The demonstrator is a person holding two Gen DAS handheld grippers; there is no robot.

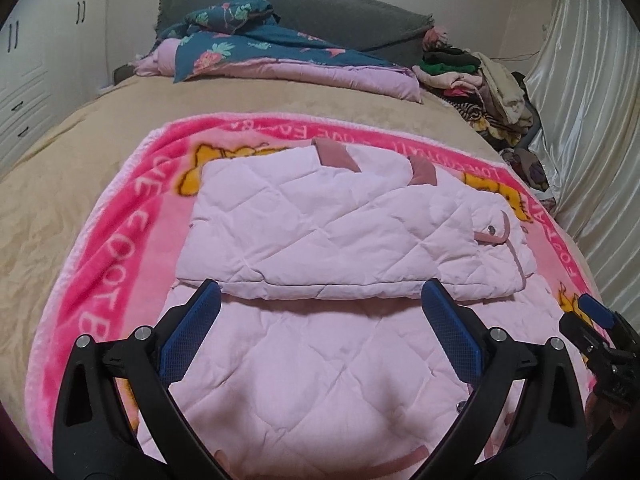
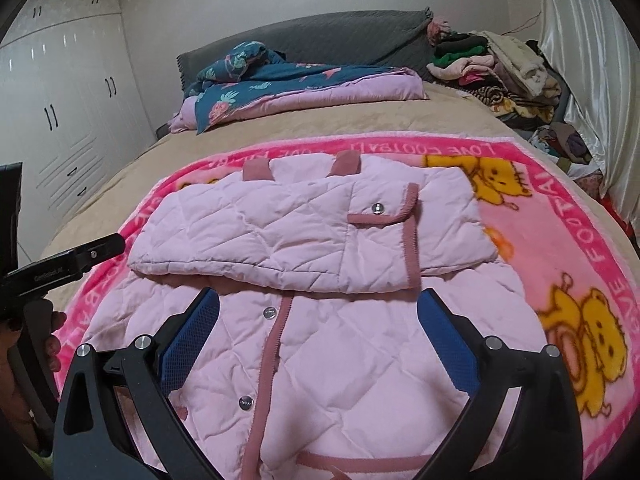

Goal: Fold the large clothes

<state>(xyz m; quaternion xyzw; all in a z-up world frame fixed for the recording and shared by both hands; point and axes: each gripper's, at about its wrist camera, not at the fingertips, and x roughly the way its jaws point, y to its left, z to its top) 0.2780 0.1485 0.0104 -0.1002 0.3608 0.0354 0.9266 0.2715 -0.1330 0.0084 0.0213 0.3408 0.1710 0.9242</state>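
Observation:
A pale pink quilted jacket (image 1: 320,216) (image 2: 320,320) with dusty-rose trim and snap buttons lies on a pink cartoon blanket (image 1: 132,216) (image 2: 560,240). Its far part is folded back over the near part, and two rose cuffs poke out at the far edge. My left gripper (image 1: 320,292) hovers open over the fold line, nothing between its blue pads. My right gripper (image 2: 318,300) is open too, just short of the folded edge, over the button placket. Each gripper shows at the edge of the other's view.
The blanket lies on a beige bed (image 1: 60,184). A teal floral quilt (image 2: 280,80) sits by the grey headboard (image 1: 340,12). A heap of clothes (image 2: 500,68) lies at the far right by a white curtain (image 1: 592,120). White wardrobes (image 2: 60,100) stand left.

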